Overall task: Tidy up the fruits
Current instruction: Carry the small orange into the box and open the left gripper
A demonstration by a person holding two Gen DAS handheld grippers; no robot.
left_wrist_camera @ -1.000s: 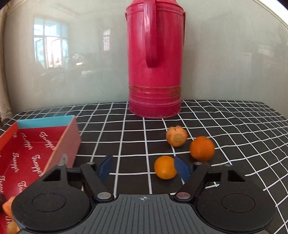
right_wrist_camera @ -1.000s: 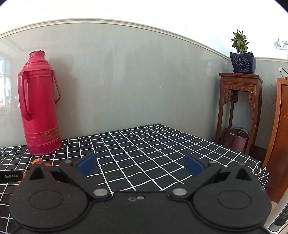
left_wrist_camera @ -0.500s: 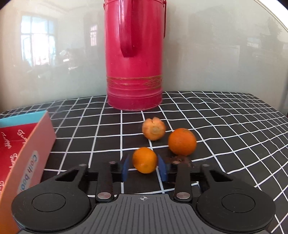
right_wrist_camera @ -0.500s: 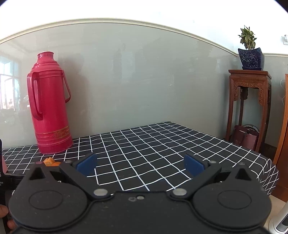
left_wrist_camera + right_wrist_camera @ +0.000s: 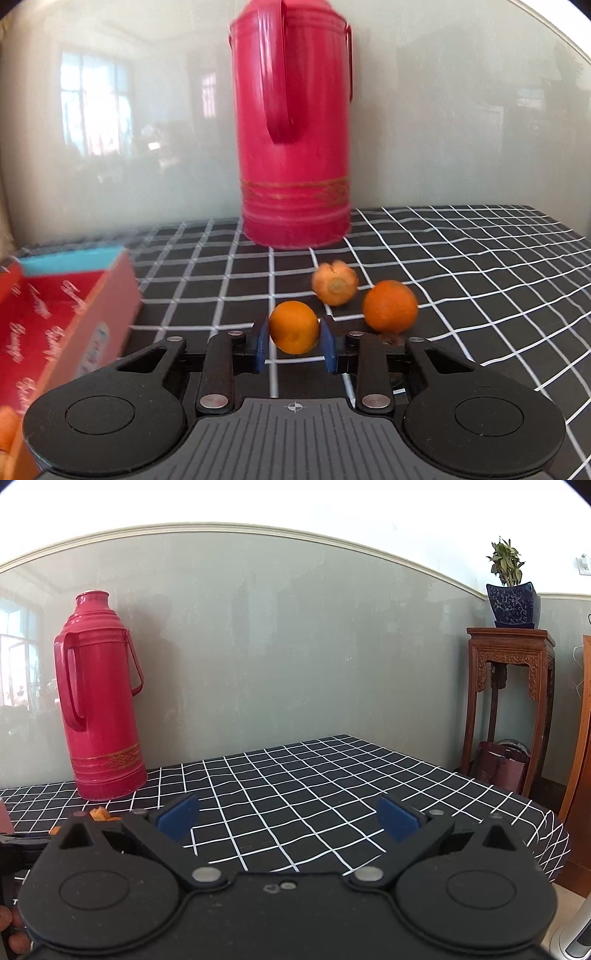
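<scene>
A: The left gripper [image 5: 294, 345] has the orange [image 5: 294, 326] pinched between its blue pads, mid-table; two more fruits [image 5: 390, 305] sit just beyond.

B: Pickup's the step, I'd say; next it must lift and swing to the red box [image 5: 70, 325] at the table's left edge; the right gripper [image 5: 287, 818] gapes wide, empty.

The black checked table [image 5: 480, 258] carries a red thermos [image 5: 293, 147], red box [image 5: 74, 317] and 2 oranges [image 5: 389, 305].
</scene>
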